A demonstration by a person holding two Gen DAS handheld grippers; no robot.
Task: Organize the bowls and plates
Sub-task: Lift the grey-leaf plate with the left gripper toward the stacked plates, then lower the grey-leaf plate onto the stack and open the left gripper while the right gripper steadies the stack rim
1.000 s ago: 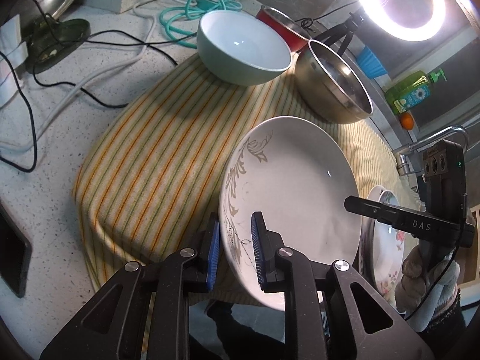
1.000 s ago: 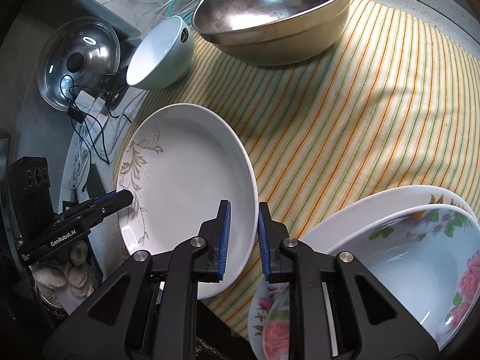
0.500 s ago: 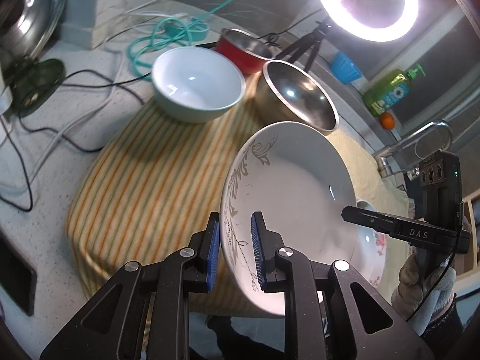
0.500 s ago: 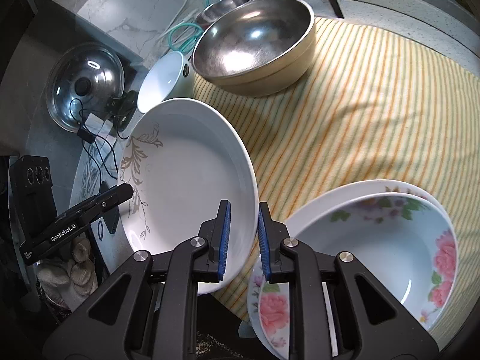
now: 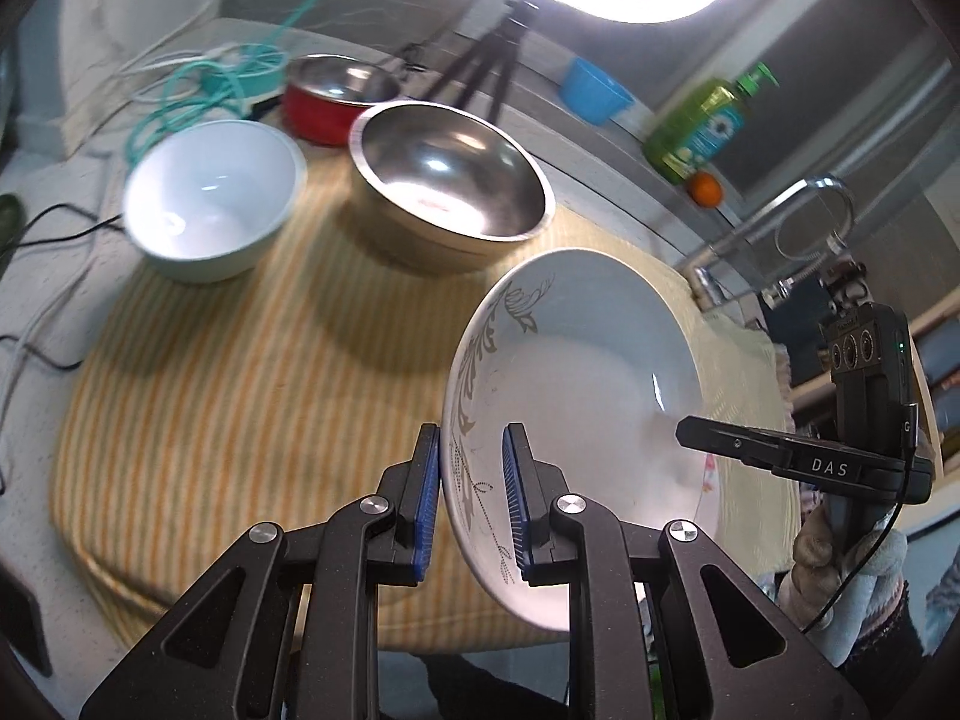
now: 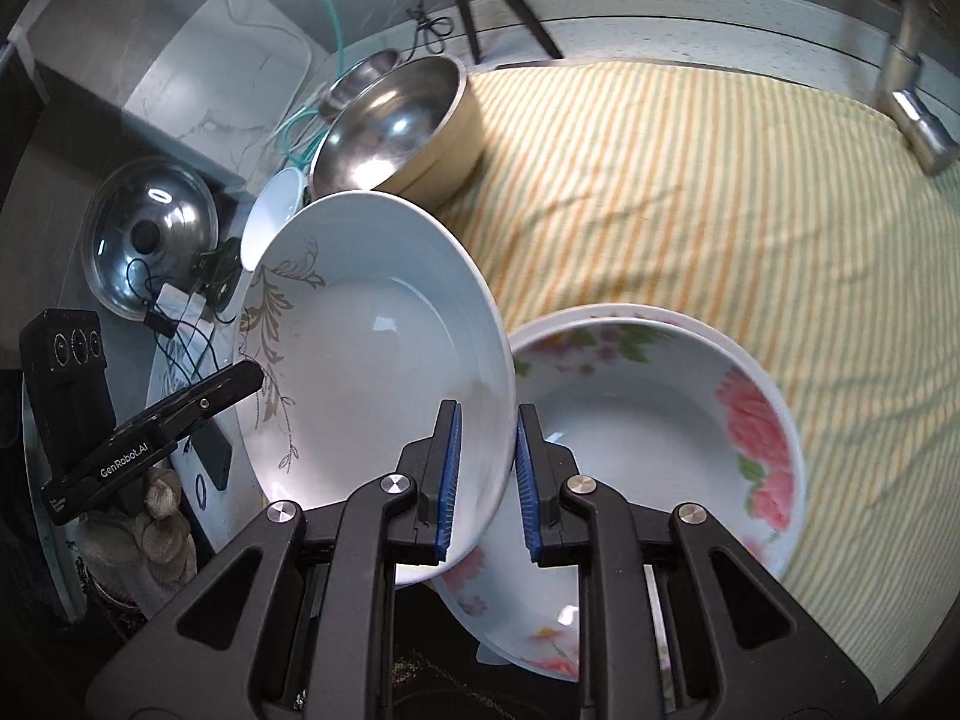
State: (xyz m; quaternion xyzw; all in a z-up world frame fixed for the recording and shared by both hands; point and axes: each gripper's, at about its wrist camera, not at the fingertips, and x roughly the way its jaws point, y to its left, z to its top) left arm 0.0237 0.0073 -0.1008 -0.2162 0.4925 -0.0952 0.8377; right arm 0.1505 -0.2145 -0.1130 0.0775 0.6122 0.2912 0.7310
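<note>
**Lifting the vine-patterned plate toward the floral stack**

Since a second ago, both of my grippers are carrying the white plate [image 5: 576, 408] higher and across; it is now riding clear of the striped cloth [image 5: 240, 396], where before it sat lower over it, and the flowered dishes are sliding in beneath its right edge.

My left gripper [image 5: 468, 504] is clenching the rim on the side with the grey vine pattern, blue pads pressing either face. My right gripper [image 6: 486, 474] is clamping the opposite rim the same way. I am holding it from two sides because, I judge, a wide, shallow plate pinched at one edge would tip and slip.

The plate is tilting, its hollow facing the left camera, its right edge hanging over the floral dishes [image 6: 654, 438], which are resting nested near the cloth's front edge. I cannot tell whether it is touching them yet.

Further back, the steel bowl [image 5: 447, 180] and the pale bowl [image 5: 210, 198] are standing on the cloth, a red bowl [image 5: 336, 99] behind them, all untouched. Stacking like with like seems to be the aim here, so lowering it level onto the floral pair looks the natural next step.
</note>
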